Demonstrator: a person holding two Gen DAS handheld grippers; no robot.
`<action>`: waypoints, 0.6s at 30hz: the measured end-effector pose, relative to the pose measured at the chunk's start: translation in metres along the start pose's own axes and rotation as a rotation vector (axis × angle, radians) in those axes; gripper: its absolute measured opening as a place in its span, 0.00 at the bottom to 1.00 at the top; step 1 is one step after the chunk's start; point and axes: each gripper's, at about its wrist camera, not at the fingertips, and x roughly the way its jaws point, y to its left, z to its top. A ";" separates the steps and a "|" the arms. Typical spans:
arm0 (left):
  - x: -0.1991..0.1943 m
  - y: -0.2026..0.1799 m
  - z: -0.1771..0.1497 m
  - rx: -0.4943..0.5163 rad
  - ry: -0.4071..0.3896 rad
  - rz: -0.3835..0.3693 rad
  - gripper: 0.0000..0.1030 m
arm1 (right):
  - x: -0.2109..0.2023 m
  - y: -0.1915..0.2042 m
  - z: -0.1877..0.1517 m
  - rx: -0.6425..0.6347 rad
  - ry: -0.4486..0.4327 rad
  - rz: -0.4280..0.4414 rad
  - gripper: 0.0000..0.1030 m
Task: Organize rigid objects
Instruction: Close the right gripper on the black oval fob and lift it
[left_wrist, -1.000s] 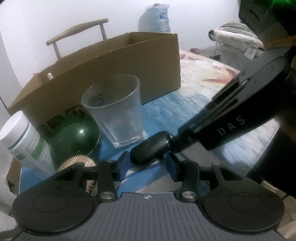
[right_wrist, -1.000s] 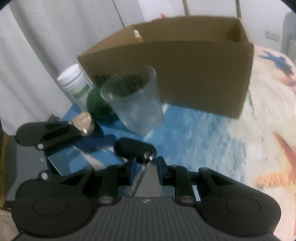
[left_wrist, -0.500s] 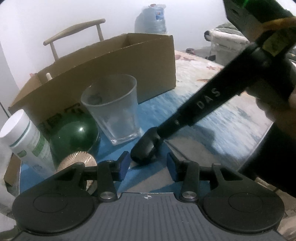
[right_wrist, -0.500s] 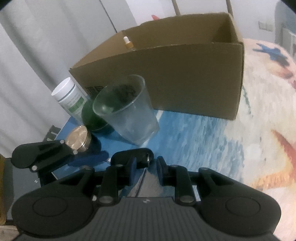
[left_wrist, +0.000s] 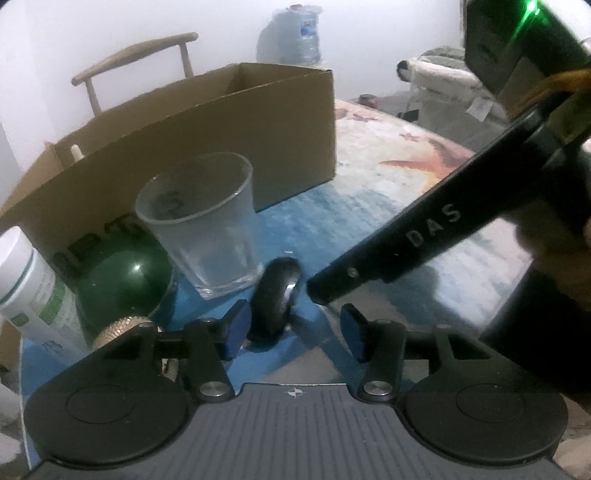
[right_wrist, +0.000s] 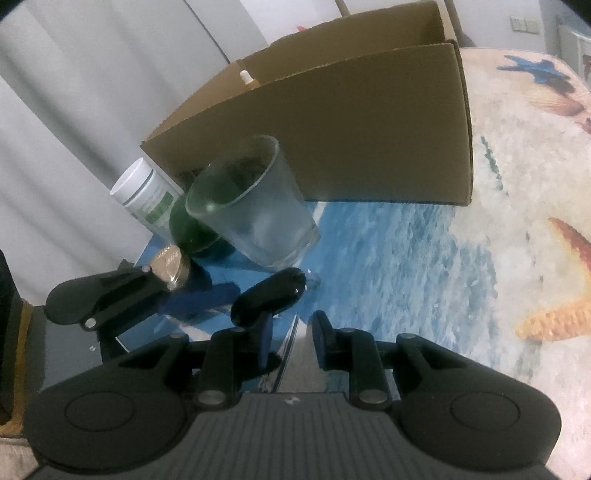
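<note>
At 9 o'clock in the left wrist view a white bottle stands at the desk edge. A green bottle lies just beside it, and a clear glass stands upright in front of the cardboard box.

The small black oval object sits on the desk at 5 o'clock of the glass, almost touching its base. It lies between the fingers of the left gripper, close against the 9 o'clock one with a clear gap on the other side. These fingers have just been opening and now stand fairly wide, gripping nothing.

The right gripper has its fingers set narrow. A pale strip shows between them, and I cannot tell whether they clamp anything. In the left view its tip sits just beside the object's shiny end.

This looks like a release or hand-over. To do it well, keep the left fingers wide and draw them straight back toward 6 o'clock, so the near pad does not push the object into the glass.

From the left wrist the object is seen nearly end-on, with its long axis running from 6 toward 12 o'clock. In the right view the black oval object runs from 7 toward 1 o'clock, metal end pointing at the glass.
</note>
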 end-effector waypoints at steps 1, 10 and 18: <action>-0.002 0.001 0.000 -0.007 -0.002 -0.027 0.51 | 0.000 0.000 0.000 0.002 -0.001 0.003 0.25; -0.020 0.004 -0.002 -0.038 -0.031 -0.078 0.51 | -0.005 -0.003 0.000 0.031 -0.008 0.009 0.25; -0.004 0.004 0.008 -0.020 0.005 0.026 0.51 | -0.006 -0.003 0.002 0.047 -0.024 0.017 0.25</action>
